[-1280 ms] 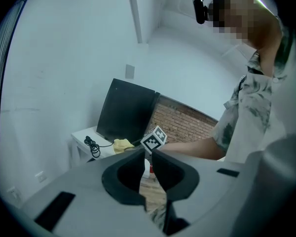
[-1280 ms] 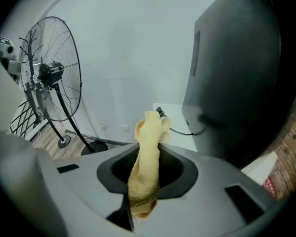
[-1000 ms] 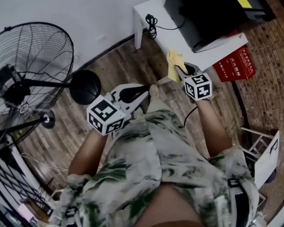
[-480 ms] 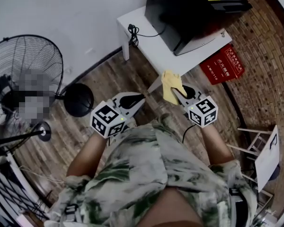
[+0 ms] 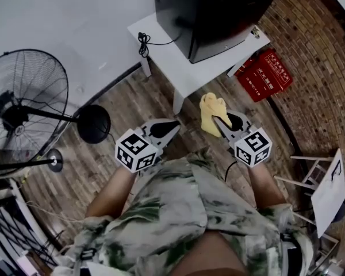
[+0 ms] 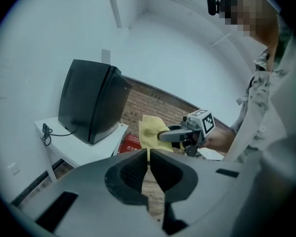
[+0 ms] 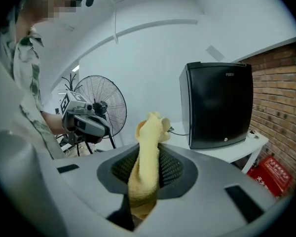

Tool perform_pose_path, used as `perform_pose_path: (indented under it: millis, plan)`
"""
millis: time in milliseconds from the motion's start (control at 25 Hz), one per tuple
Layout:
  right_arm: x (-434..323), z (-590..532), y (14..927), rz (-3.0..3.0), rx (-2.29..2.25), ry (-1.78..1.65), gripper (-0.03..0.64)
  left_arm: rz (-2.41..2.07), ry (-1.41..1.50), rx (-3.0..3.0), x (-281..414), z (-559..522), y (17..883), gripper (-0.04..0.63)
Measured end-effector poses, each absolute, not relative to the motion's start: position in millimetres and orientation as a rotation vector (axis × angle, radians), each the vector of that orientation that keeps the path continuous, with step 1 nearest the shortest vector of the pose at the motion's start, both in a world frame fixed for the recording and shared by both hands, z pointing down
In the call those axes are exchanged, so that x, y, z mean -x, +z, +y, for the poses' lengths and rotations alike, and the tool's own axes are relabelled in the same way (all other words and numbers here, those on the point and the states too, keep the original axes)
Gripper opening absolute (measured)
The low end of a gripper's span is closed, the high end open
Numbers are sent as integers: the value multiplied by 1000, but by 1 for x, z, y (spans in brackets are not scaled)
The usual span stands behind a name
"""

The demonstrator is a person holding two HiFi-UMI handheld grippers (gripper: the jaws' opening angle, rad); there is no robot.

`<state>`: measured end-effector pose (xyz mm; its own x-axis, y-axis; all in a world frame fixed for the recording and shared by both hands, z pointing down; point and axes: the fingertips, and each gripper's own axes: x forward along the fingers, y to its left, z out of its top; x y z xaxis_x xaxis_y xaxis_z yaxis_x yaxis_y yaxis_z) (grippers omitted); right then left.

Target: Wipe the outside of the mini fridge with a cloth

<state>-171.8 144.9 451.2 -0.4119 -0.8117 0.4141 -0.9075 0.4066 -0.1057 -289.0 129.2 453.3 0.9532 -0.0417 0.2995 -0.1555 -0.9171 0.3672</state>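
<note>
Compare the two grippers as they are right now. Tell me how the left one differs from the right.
The left gripper has its jaws together on nothing; the right gripper is clamped on the yellow cloth. In the head view the left gripper is on the side of the standing fan, the right gripper on the side of the brick wall. Both are grey with a marker cube, and neither touches the mini fridge.

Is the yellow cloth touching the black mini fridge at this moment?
No, the cloth is clamped in the right gripper in the air, clearly apart from the mini fridge on the white table.
</note>
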Motion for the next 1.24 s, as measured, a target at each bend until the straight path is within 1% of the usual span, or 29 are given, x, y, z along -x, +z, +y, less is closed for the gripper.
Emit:
perform_pose_path:
  millis: [280,680,1240]
  plan:
    - [125,215,444,-2423,-1493,439,95,-160,457,-2718,242,199,456,38]
    - [88,277,444,-2450,-1523,454,95,-165,530,-2724,200,252,463,37]
    - [73,313,454,-2467,-1508,472,95,-172,539,-2744,176,289,455,38]
